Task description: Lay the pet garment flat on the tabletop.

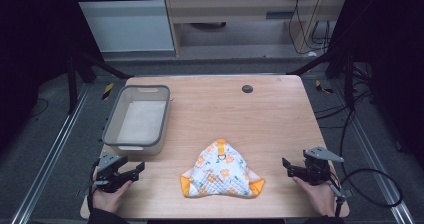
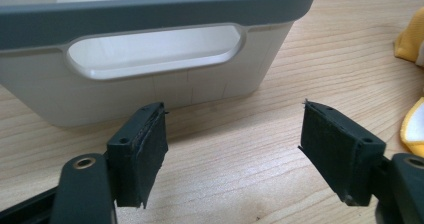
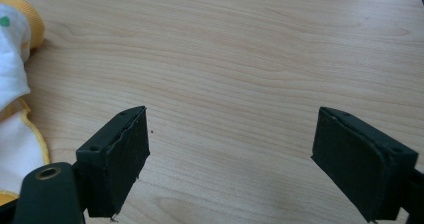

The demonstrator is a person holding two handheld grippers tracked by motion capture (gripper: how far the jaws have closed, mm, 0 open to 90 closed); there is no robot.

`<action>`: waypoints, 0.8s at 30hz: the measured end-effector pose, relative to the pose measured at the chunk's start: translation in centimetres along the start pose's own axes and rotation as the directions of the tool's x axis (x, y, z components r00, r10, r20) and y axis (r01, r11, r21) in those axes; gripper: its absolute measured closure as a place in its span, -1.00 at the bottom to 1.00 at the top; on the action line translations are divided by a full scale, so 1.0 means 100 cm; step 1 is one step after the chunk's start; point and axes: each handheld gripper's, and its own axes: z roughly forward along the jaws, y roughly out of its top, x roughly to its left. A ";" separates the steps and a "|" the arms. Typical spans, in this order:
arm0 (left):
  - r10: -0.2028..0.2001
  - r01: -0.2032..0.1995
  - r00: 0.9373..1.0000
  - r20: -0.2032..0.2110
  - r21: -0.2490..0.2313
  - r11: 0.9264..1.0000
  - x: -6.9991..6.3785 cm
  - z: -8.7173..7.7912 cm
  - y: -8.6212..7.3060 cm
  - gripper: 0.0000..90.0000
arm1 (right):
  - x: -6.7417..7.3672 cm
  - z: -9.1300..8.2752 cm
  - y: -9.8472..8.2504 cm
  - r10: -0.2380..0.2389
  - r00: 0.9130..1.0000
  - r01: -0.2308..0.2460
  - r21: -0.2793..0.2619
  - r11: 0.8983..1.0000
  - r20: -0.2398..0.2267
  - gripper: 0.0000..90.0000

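Nearby, bin (image 1: 114, 124) beside cloth (image 1: 222, 171)

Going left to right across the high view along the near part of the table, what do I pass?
Left tongs → grey-rimmed bin set a little farther back → flowered cloth with orange trim → right tongs.

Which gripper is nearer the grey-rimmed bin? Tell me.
Left. The left gripper sits just below the bin, jaws open toward it; the right gripper is across the table, beyond the floral cloth.
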 end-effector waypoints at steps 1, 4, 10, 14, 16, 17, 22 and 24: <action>0.002 -0.002 1.000 0.007 0.000 1.000 -0.001 -0.001 0.001 -0.40 | 0.001 0.000 0.000 -0.004 1.000 0.004 -0.002 1.000 -0.001 -0.66; -0.006 0.006 1.000 0.021 -0.010 1.000 -0.003 -0.003 0.002 -0.37 | 0.003 -0.001 0.001 -0.009 1.000 0.009 -0.004 1.000 -0.001 -0.65; 0.019 -0.017 0.998 0.057 -0.022 1.000 -0.014 -0.006 0.004 -0.34 | 0.012 -0.006 0.005 -0.051 0.999 0.051 -0.029 0.998 -0.012 -0.60; 0.038 -0.035 0.996 0.085 -0.032 0.999 -0.021 -0.009 0.007 -0.33 | 0.021 -0.008 0.010 -0.058 0.998 0.056 -0.050 0.997 -0.034 -0.57; 0.038 -0.034 0.995 0.095 -0.040 0.999 -0.024 -0.009 0.009 -0.31 | 0.025 -0.009 0.013 -0.065 0.997 0.062 -0.067 0.996 -0.044 -0.56; 0.039 -0.035 0.993 0.111 -0.035 0.999 -0.025 -0.008 0.011 -0.31 | 0.027 -0.009 0.015 -0.062 0.996 0.058 -0.069 0.996 -0.059 -0.56; 0.069 -0.064 0.990 0.121 -0.044 0.997 -0.034 -0.005 0.019 -0.33 | 0.038 -0.007 0.026 -0.107 0.988 0.098 -0.082 0.992 -0.111 -0.46; 0.072 -0.064 0.989 0.128 -0.059 0.996 -0.036 -0.005 0.023 -0.33 | 0.039 -0.007 0.028 -0.105 0.987 0.095 -0.086 0.992 -0.122 -0.46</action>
